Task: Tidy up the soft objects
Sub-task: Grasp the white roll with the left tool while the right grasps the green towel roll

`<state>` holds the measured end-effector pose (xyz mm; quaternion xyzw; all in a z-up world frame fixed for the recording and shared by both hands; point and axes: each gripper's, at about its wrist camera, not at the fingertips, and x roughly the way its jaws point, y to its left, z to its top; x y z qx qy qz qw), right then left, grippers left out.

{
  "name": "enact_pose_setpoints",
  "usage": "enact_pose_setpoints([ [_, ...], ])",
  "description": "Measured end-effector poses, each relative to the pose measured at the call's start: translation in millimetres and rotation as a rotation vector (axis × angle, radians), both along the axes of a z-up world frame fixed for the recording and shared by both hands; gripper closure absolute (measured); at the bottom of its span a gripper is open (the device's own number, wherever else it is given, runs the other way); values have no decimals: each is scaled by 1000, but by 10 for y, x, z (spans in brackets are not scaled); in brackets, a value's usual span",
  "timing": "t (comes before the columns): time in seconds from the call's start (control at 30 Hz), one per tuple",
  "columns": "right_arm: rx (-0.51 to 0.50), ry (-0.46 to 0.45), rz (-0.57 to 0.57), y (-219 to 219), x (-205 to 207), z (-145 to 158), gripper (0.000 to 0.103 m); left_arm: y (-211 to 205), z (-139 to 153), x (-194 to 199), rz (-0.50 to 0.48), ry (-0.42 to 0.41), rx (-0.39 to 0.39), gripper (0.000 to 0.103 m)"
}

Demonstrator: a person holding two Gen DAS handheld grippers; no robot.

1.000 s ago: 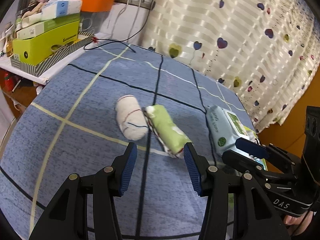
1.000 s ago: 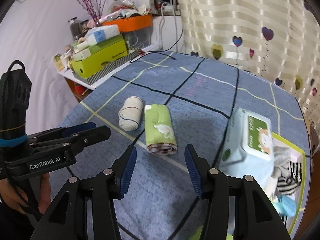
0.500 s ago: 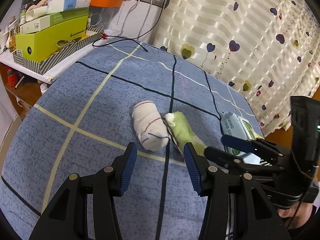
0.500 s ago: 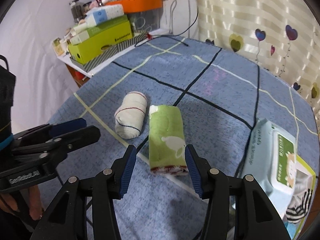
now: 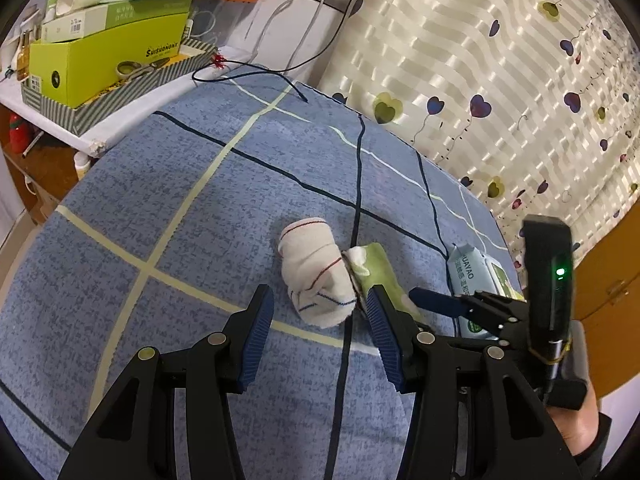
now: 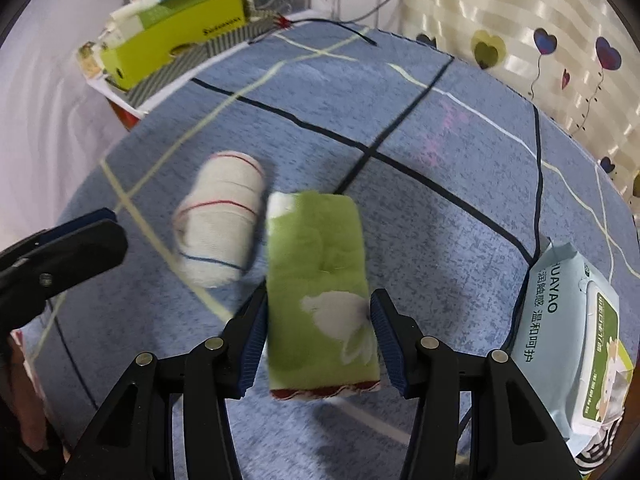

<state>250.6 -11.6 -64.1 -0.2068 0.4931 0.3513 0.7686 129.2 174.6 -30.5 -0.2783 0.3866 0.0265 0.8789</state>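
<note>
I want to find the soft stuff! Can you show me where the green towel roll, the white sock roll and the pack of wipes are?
green towel roll (image 6: 320, 264): right wrist view, middle of its top.
white sock roll (image 5: 316, 276): left wrist view, middle of its side.
pack of wipes (image 6: 568, 328): right wrist view, pale blue front.

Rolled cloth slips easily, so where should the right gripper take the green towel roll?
Across the middle of the green towel roll, coming down from above with one of the fingers on each long side: it lies flat, lengthwise between them, with the white roll close alongside.
</note>
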Motion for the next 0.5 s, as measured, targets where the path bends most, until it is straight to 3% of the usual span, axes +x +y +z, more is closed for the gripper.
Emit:
enact_pose_setpoints([
  [0.13, 4, -3, 0, -25, 8, -15, 54, -35, -48, 124, -12, 19, 0, 53],
  [0.17, 6, -8, 6, -28, -4, -5, 62, -43, -61, 153, -14, 23, 1, 53],
  [0.3, 16, -21, 9, -49, -27, 32, 73, -80, -98, 238, -19, 38, 10, 53],
  [0.5, 37, -49, -18, -154, -29, 129, 74, -120, -181, 356, -24, 70, 22, 53],
])
